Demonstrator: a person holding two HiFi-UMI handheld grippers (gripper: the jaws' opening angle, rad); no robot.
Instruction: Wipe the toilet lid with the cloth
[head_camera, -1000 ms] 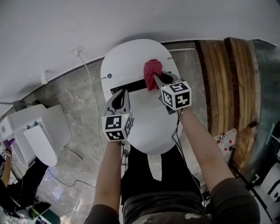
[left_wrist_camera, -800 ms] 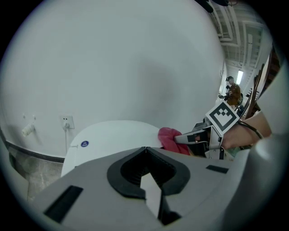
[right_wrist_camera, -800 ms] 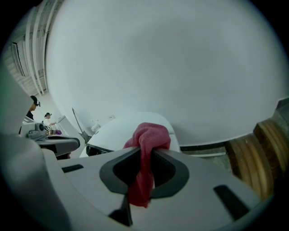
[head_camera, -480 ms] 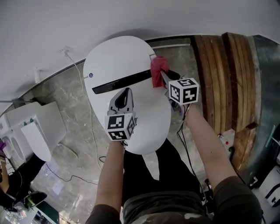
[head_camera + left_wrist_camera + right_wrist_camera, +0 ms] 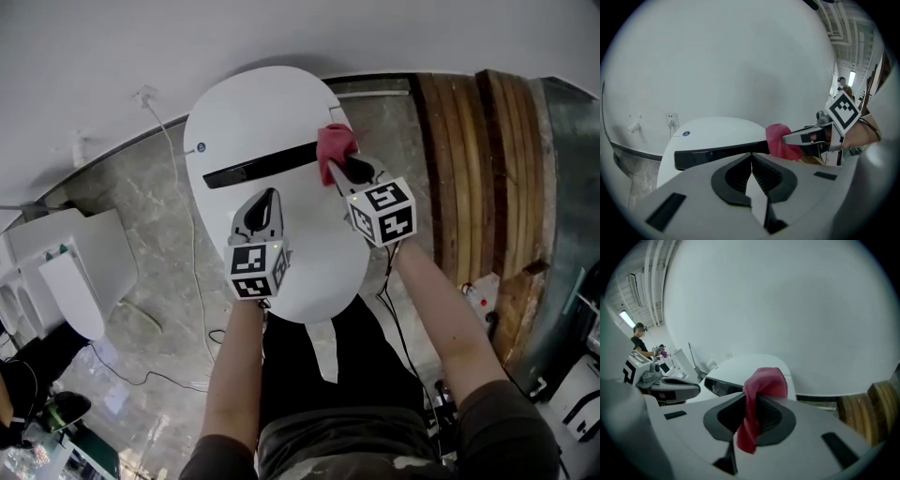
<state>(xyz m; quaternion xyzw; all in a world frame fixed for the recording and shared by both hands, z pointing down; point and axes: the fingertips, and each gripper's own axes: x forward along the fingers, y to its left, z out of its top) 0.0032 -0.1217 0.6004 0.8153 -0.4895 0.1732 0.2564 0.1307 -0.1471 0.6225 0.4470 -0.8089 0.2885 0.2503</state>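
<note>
The white toilet lid [image 5: 272, 103] is closed, with a black strip [image 5: 261, 166] across it. My right gripper [image 5: 336, 163] is shut on a red cloth [image 5: 334, 143] and holds it at the lid's right edge, by the end of the strip. In the right gripper view the cloth [image 5: 763, 384] hangs from between the shut jaws [image 5: 752, 404] above the lid [image 5: 750, 363]. My left gripper [image 5: 266, 195] is shut and empty, over the middle of the lid just in front of the strip. Its view shows the shut jaws [image 5: 751, 157], the cloth [image 5: 777, 140] and the right gripper [image 5: 806, 137] beyond.
A second white fixture [image 5: 80, 281] stands on the marble floor at the left. A white cable [image 5: 183, 197] runs down from a wall socket [image 5: 145, 97]. Wooden planks [image 5: 478, 159] lean close to the toilet's right. A person [image 5: 640, 337] stands in the far background.
The right gripper has carried the cloth from the middle of the strip out to the lid's right edge. The left gripper has shifted from the lid's left side toward its middle, still shut.
</note>
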